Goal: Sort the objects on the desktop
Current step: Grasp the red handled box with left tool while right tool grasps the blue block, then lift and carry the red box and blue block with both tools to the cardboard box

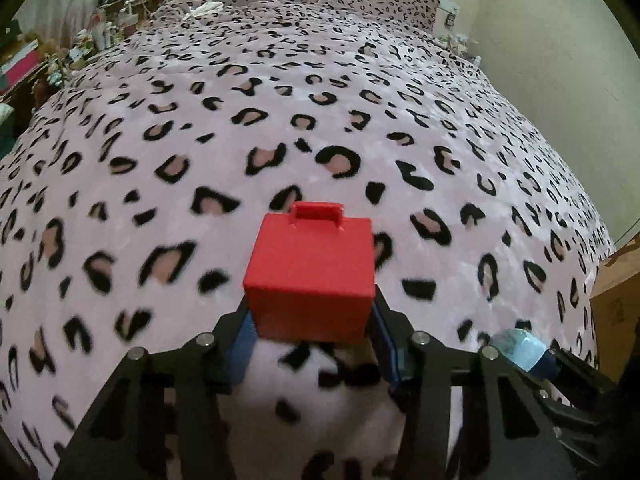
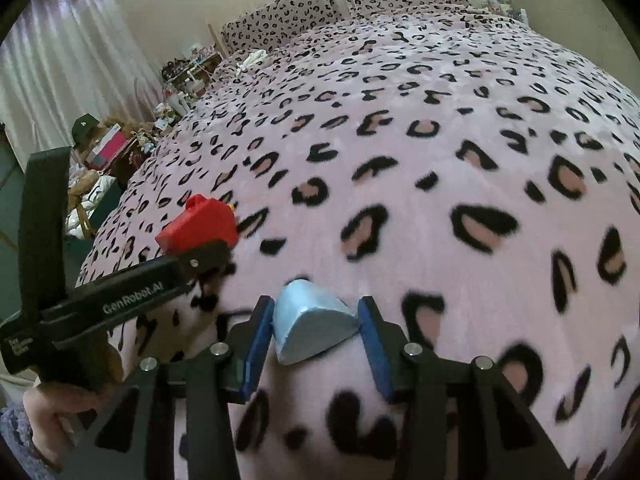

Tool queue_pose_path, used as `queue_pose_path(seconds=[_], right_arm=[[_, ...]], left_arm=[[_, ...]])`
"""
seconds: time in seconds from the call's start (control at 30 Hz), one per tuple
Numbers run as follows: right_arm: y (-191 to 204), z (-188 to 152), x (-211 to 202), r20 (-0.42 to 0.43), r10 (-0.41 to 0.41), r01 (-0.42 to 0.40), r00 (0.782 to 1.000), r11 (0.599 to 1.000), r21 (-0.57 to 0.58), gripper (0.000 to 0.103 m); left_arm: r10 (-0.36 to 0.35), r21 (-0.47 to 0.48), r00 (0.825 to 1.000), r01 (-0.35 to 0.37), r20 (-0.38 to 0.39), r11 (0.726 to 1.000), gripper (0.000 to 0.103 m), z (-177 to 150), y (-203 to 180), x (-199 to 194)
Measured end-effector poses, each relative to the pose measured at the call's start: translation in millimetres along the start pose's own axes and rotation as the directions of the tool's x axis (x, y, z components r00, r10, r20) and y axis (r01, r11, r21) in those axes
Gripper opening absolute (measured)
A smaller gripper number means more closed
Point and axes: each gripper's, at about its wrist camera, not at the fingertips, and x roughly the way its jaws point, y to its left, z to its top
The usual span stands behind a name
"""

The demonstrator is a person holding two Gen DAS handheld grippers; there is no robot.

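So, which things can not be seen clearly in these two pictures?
- Underside of red box, left wrist view: hidden by the left hand-held gripper.
- Clutter beside the bed, right wrist view: too small.
- Cardboard box, left wrist view: cut off by the edge.

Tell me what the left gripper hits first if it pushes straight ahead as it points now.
Likely the bedspread. The left gripper holds the red box, and nothing else shows ahead of it; depth is unclear.
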Motion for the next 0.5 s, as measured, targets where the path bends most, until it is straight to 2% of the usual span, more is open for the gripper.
queue_pose_path(seconds=[0.3,0.5], right_arm=[[-2,-33,-39,0.01,0.016,-0.016,1.0,0.999,0.039,0.044],[1,-55,-76,0.028,0.028,-0.03,0.999,0.998,0.054,0.044]], left_arm=[[-0.013,-0.037,1.0,0.013,-0.011,0.999,0.051,-42,-2,-38],[0.018,-0.039,1.0,-0.017,0.009,0.999,0.051,-69,-12,-77]])
